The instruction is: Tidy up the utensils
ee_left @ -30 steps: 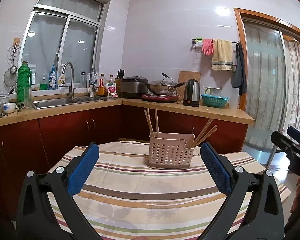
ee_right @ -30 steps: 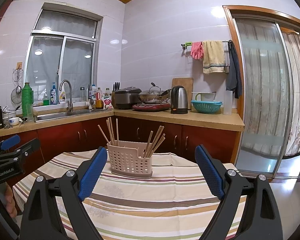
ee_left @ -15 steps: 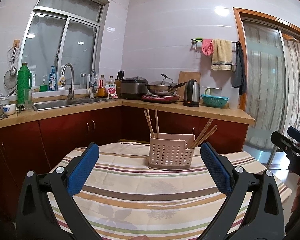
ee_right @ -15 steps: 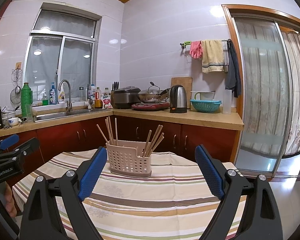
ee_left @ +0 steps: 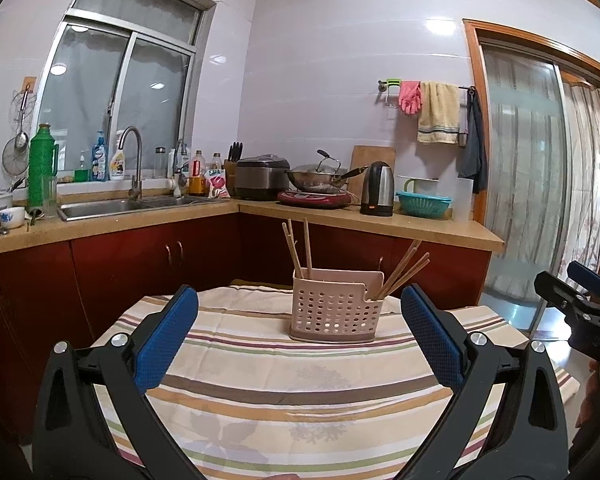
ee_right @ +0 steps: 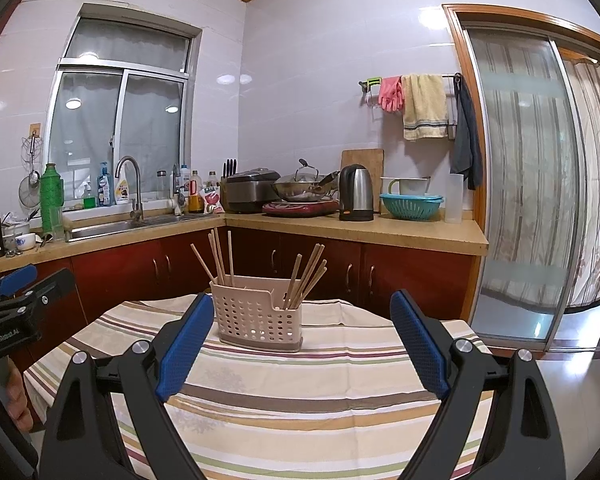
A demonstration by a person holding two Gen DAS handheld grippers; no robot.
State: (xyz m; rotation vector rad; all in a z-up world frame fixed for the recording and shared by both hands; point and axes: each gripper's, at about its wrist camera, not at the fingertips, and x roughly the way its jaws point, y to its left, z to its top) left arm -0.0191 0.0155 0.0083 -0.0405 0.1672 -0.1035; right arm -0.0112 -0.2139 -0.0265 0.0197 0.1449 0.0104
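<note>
A pink perforated utensil holder (ee_left: 334,309) stands on the striped tablecloth (ee_left: 284,400), also in the right wrist view (ee_right: 256,314). Wooden chopsticks (ee_left: 298,250) stand in its left compartment and another bunch (ee_left: 402,270) leans out of its right compartment. My left gripper (ee_left: 300,332) is open and empty, held above the table short of the holder. My right gripper (ee_right: 302,340) is open and empty, also short of the holder. Each gripper shows at the edge of the other's view, the right one (ee_left: 580,304) and the left one (ee_right: 16,292).
The table's far edge lies just behind the holder. Beyond it runs an L-shaped counter (ee_left: 364,226) with red cabinets, a sink (ee_left: 108,208), a wok (ee_left: 316,178), a kettle (ee_left: 378,188) and a teal basket (ee_left: 422,204). A sliding glass door (ee_right: 532,184) is at the right.
Both views have shifted very slightly; the holder and chopsticks have not moved. Both grippers stay open and empty.
</note>
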